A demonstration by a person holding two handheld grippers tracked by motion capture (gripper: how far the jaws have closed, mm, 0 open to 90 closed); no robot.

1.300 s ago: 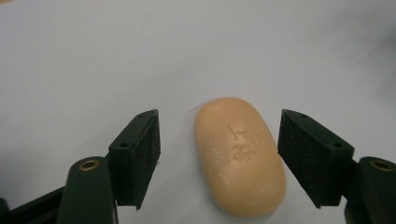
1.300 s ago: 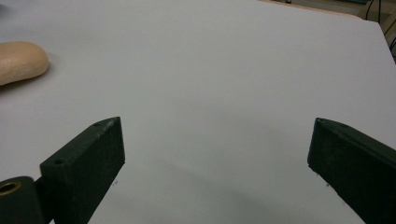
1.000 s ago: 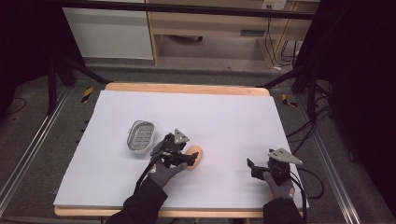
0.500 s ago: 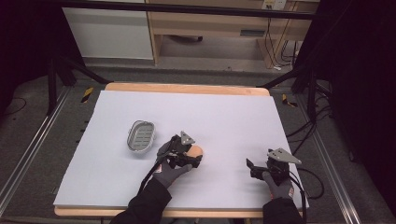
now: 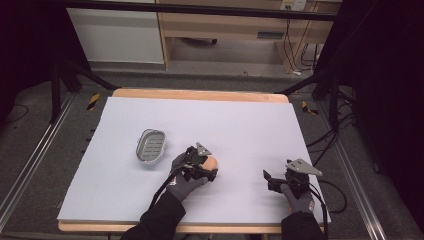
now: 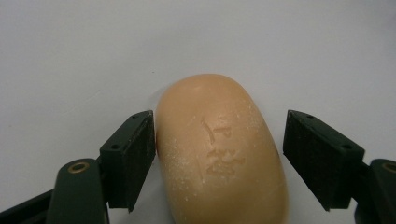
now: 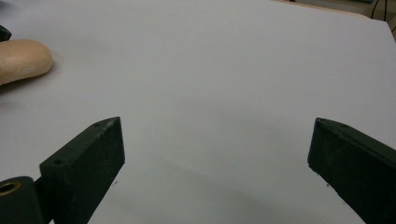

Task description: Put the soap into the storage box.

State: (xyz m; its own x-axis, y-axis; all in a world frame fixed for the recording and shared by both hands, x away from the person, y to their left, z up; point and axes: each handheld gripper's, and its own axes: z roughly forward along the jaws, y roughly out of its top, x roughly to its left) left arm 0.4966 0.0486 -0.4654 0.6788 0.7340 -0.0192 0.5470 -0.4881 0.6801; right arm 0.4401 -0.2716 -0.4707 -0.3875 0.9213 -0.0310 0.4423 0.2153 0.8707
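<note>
Straddling soap [image 6: 222, 149], left tongs [image 6: 218, 161] agape, one jaw touching

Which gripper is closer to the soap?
Left. The left gripper has its open jaws on either side of the soap; the right gripper sits apart, off to its right on the table.

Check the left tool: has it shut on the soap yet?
Not yet: the left tool is open, one jaw touching the soap, a gap at the other.
</note>
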